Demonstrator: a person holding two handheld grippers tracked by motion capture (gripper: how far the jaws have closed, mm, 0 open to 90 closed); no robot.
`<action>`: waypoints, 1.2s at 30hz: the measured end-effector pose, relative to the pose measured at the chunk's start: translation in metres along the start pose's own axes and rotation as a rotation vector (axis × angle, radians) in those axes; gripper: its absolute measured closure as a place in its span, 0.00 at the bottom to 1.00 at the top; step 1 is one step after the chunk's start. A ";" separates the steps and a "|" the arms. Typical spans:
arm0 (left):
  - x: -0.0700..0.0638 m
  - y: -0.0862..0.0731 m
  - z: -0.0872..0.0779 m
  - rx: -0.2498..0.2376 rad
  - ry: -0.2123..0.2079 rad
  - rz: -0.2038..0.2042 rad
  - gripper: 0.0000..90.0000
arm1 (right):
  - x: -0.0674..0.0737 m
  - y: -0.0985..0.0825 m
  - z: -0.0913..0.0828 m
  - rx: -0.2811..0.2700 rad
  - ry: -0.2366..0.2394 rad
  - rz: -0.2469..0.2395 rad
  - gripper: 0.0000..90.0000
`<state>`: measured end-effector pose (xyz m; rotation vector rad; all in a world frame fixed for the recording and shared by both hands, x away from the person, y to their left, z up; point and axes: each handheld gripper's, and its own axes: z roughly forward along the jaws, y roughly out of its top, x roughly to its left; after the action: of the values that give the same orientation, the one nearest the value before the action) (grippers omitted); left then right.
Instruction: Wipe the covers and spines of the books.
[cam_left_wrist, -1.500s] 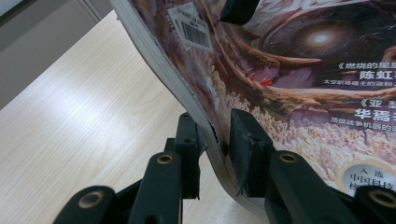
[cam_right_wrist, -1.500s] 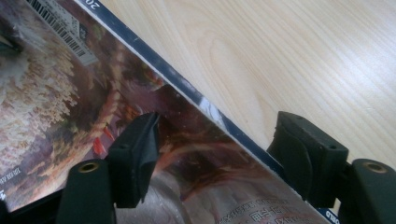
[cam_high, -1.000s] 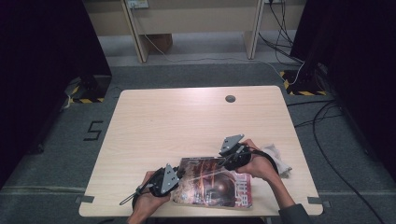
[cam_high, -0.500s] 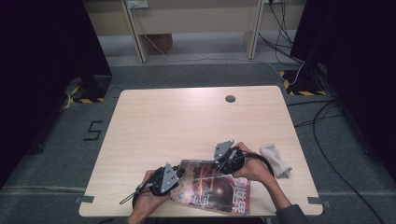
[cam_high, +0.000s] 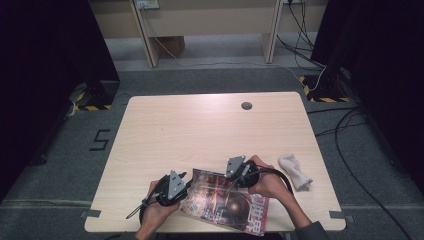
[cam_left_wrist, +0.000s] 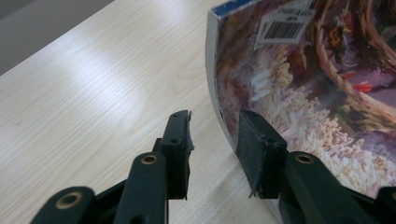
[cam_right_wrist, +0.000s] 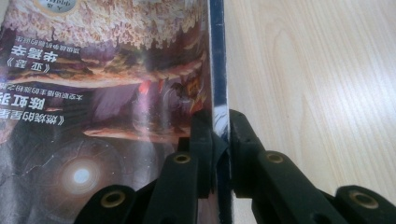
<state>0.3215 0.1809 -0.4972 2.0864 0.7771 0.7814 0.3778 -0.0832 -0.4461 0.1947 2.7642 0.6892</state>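
My right gripper jaws clenched on the magazine spine edge, my left gripper jaws released, straddling its curved edge, white cloth on the worktop nearby

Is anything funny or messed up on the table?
The magazine is bent up off the table, because the right tongs pinch its edge. A crumpled white cloth lies beside it.

Magazine near corner overhanging the table edge, cover cropped in both gripper views, white cloth detail too small to read
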 end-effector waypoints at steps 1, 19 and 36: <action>0.001 0.000 -0.001 -0.001 0.001 -0.005 0.69 | 0.000 0.000 0.000 0.002 -0.004 -0.001 0.92; -0.009 -0.009 -0.017 0.141 -0.110 -0.158 0.26 | -0.014 0.003 -0.014 0.000 -0.028 0.026 0.93; -0.006 -0.010 -0.017 0.153 -0.077 -0.187 0.25 | -0.051 0.036 -0.059 0.063 -0.189 0.016 0.93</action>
<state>0.3026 0.1887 -0.4979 2.1264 0.9994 0.5513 0.4103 -0.0870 -0.3670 0.2798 2.6079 0.5567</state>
